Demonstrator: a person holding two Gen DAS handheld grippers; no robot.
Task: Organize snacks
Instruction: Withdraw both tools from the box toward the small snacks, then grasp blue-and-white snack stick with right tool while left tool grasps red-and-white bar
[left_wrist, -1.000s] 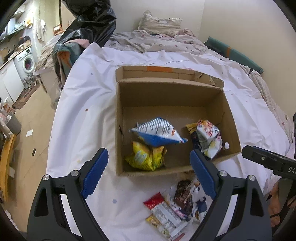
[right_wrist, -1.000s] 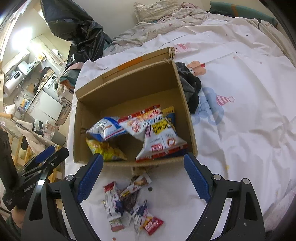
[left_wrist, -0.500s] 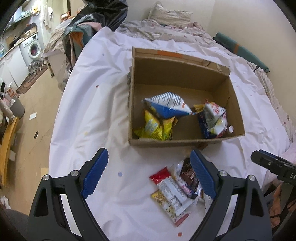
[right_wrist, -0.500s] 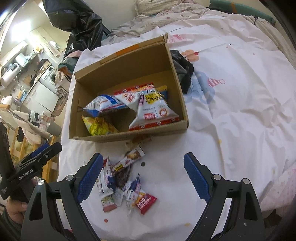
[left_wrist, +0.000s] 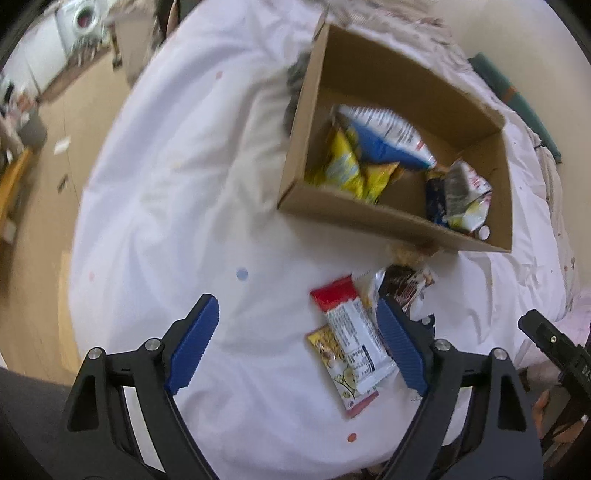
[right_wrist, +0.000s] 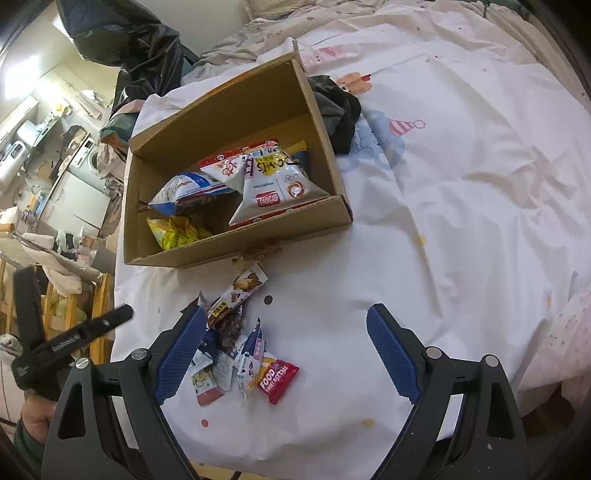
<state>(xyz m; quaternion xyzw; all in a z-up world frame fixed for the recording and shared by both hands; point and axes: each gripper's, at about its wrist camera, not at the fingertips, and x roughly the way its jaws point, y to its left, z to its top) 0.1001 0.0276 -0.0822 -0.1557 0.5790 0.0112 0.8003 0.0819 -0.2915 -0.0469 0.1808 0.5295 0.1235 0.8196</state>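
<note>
An open cardboard box (left_wrist: 354, 216) (right_wrist: 236, 243) sits on the white sheet and holds a blue-white chip bag (left_wrist: 384, 133) (right_wrist: 184, 192), a yellow bag (left_wrist: 343, 170) (right_wrist: 173, 230) and a silver-red bag (right_wrist: 273, 184). A pile of small snack packets (left_wrist: 351, 339) (right_wrist: 236, 354) lies in front of the box, with a red-ended bar (left_wrist: 347, 328) and a red packet (right_wrist: 277, 378). My left gripper (left_wrist: 297, 345) is open and empty, just above the sheet, its right finger beside the pile. My right gripper (right_wrist: 286, 350) is open and empty, its left finger over the pile.
The bed's white sheet (right_wrist: 461, 184) spreads wide to the right. A dark cloth (right_wrist: 338, 114) lies behind the box's right wall. A black plastic bag (right_wrist: 129, 40) stands at the back left. The floor and washing machine (left_wrist: 83, 18) lie off the bed's left edge.
Both grippers have drawn back and down from the box toward the snack pile. The left view has swung so the box sits at the upper right. Both stay open.
</note>
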